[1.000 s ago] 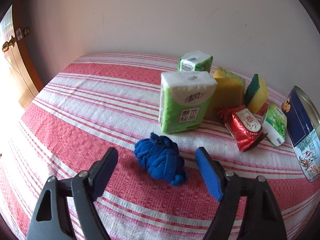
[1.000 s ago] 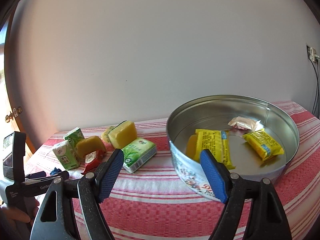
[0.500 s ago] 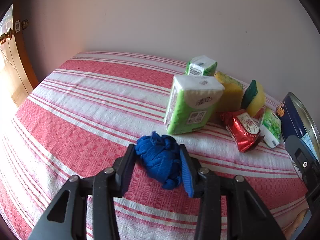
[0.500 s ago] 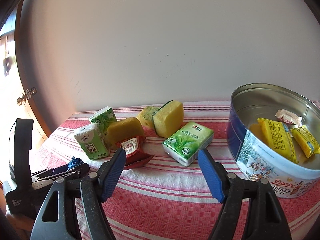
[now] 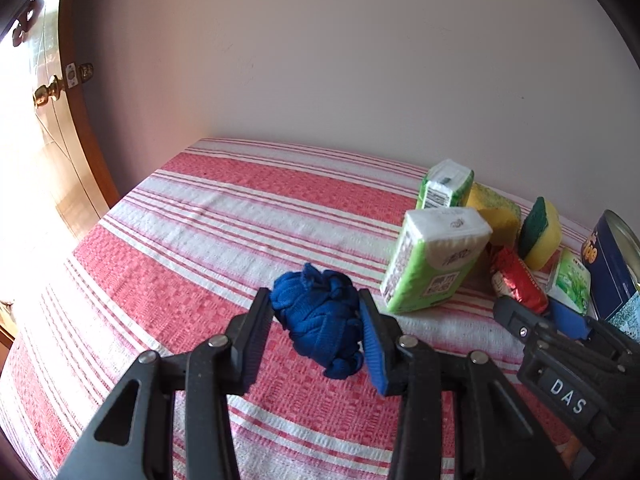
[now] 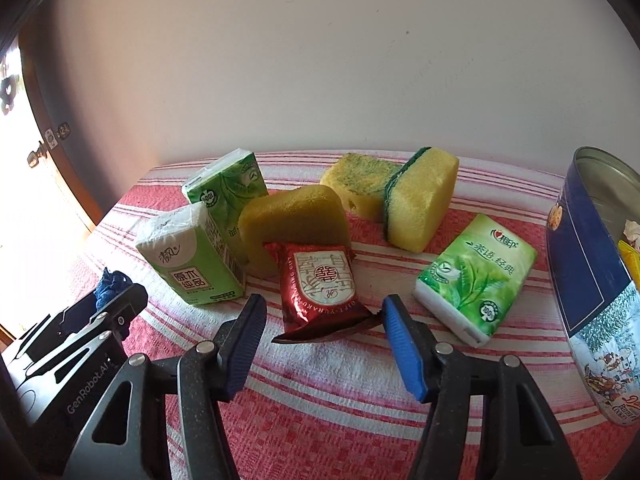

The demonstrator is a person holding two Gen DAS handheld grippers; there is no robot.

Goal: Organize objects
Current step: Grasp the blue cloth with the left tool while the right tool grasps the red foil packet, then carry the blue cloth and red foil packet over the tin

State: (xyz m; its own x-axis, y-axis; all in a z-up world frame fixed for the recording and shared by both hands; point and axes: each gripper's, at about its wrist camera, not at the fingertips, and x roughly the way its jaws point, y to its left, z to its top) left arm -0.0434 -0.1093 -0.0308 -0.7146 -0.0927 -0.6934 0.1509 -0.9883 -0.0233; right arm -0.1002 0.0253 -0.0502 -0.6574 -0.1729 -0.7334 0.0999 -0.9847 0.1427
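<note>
My left gripper (image 5: 316, 320) is shut on a crumpled blue cloth (image 5: 320, 320), held just above the red-and-white striped tablecloth (image 5: 224, 232). My right gripper (image 6: 322, 330) is open and empty, its fingers on either side of the near end of a red foil packet (image 6: 320, 288), apart from it. A blue cookie tin (image 6: 592, 280) stands at the right edge with yellow packets inside. In the left wrist view the right gripper (image 5: 560, 320) shows at the lower right.
Green tissue packs (image 6: 196, 256) (image 6: 228, 192) (image 6: 476, 276) and yellow sponges (image 6: 296, 220) (image 6: 420, 200) (image 6: 360, 184) crowd behind the red packet. A wall runs behind the table. A wooden door (image 5: 52, 140) is to the left.
My left gripper closed on the blue cloth and lifted it slightly. My right gripper swung left from the tin and moved in over the red packet.
</note>
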